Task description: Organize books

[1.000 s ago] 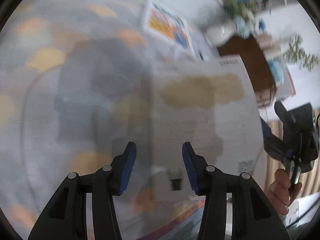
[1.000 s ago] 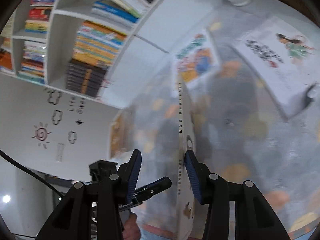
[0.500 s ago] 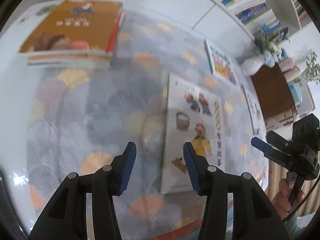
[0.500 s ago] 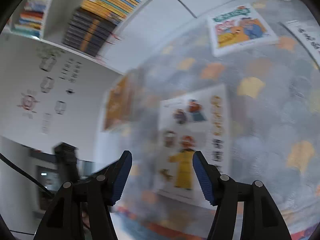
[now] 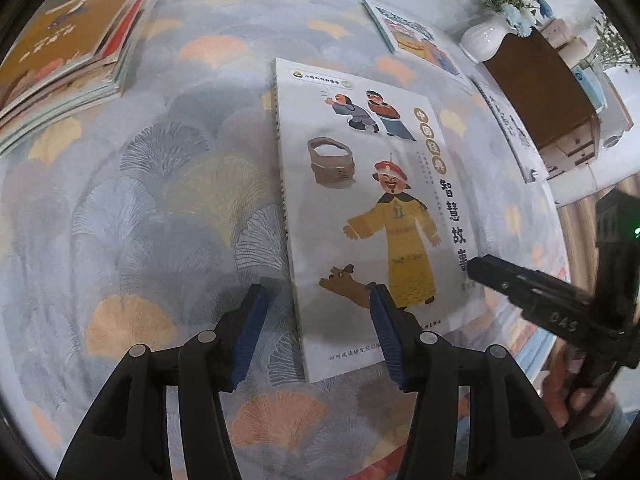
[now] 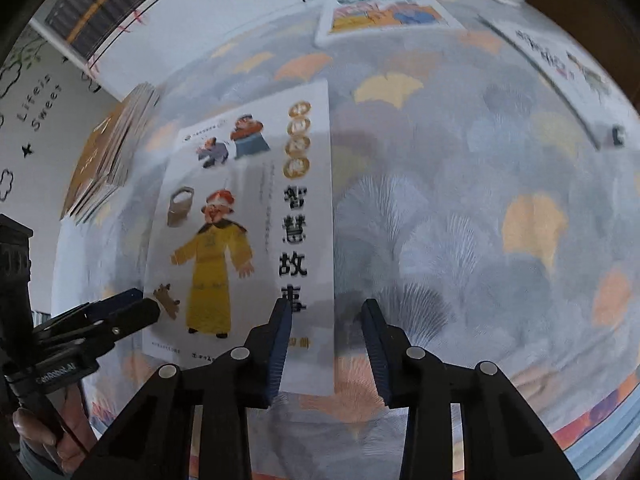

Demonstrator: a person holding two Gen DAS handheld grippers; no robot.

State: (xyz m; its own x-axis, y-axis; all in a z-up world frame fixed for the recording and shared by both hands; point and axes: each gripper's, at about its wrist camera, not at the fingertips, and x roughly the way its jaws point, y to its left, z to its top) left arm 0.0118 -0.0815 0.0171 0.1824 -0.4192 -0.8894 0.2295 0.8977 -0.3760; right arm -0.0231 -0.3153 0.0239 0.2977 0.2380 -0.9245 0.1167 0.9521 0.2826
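A white picture book (image 5: 360, 200) with a yellow-robed figure on its cover lies flat on the fan-patterned cloth (image 5: 160, 200). My left gripper (image 5: 318, 308) hovers over the book's near left corner. Its jaws are opening, with the spine edge between them and neither pad touching it. In the right wrist view the same book (image 6: 240, 220) sits left of centre. My right gripper (image 6: 327, 320) straddles its right edge near the bottom, jaws closing, pads not pressing on it. Each gripper shows in the other's view: the right gripper (image 5: 500, 276) and the left gripper (image 6: 136, 312).
A stack of books (image 5: 68, 40) lies at the cloth's far left. A colourful book (image 5: 412, 36) and another white book (image 5: 508, 120) lie far right, near a white vase (image 5: 486, 38) and a brown cabinet (image 5: 540, 92). A bookshelf (image 6: 92, 20) stands behind.
A second ago the book stood on edge between the right jaws, close to the left camera. It now lies flat, and both grippers have dropped nearer to it. The right jaws widened, then narrowed.
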